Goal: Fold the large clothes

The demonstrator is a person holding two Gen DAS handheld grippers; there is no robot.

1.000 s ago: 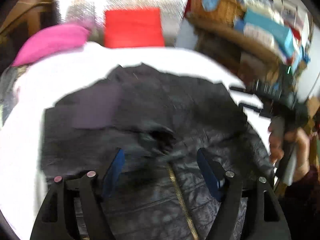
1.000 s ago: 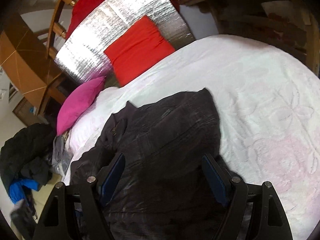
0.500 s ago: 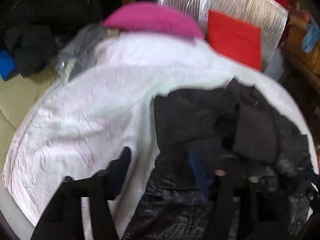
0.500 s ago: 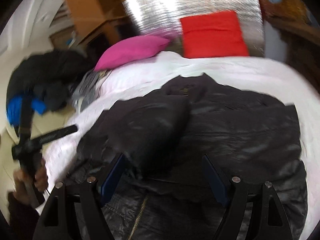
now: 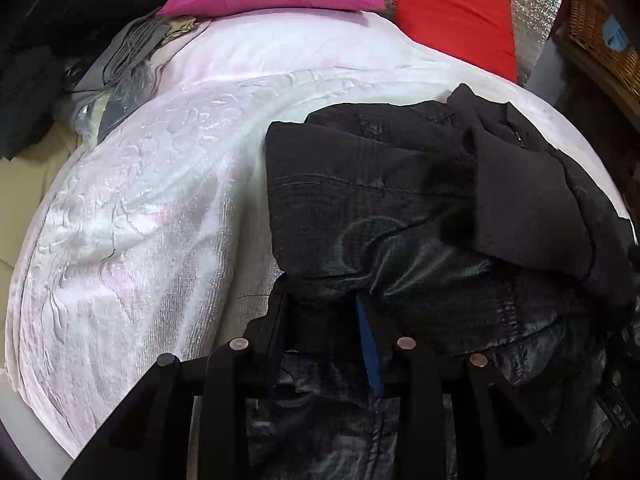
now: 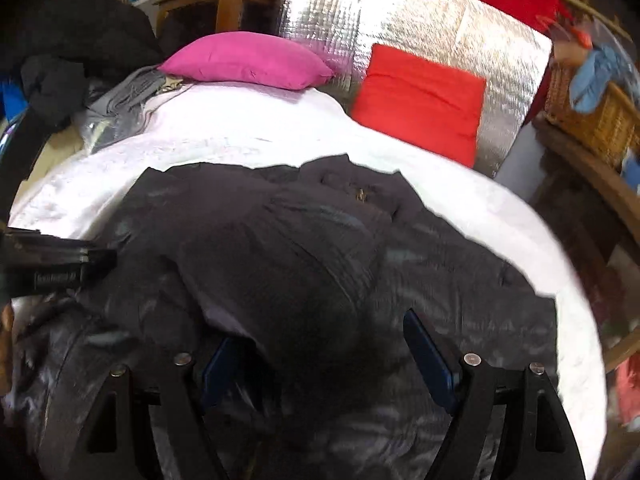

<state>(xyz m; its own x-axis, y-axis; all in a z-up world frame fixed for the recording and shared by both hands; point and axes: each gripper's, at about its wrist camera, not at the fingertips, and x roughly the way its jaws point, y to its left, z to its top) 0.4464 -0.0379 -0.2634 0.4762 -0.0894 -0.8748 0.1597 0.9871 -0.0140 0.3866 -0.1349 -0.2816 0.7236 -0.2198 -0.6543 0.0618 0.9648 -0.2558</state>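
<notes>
One sleeve (image 5: 520, 200) lies folded across the jacket (image 5: 360, 184) on the bed (image 5: 140, 200); body unfolded. My left gripper (image 5: 324, 312) jaws are closing on its edge; right gripper (image 6: 316, 356) open.

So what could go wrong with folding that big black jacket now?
The left gripper is closing on the black jacket right at its edge, so it might pinch only a thin, slippery layer and lose it, or catch the white bedspread beside it. The right gripper hangs open over the folded-in sleeve, which could flop back out.
</notes>
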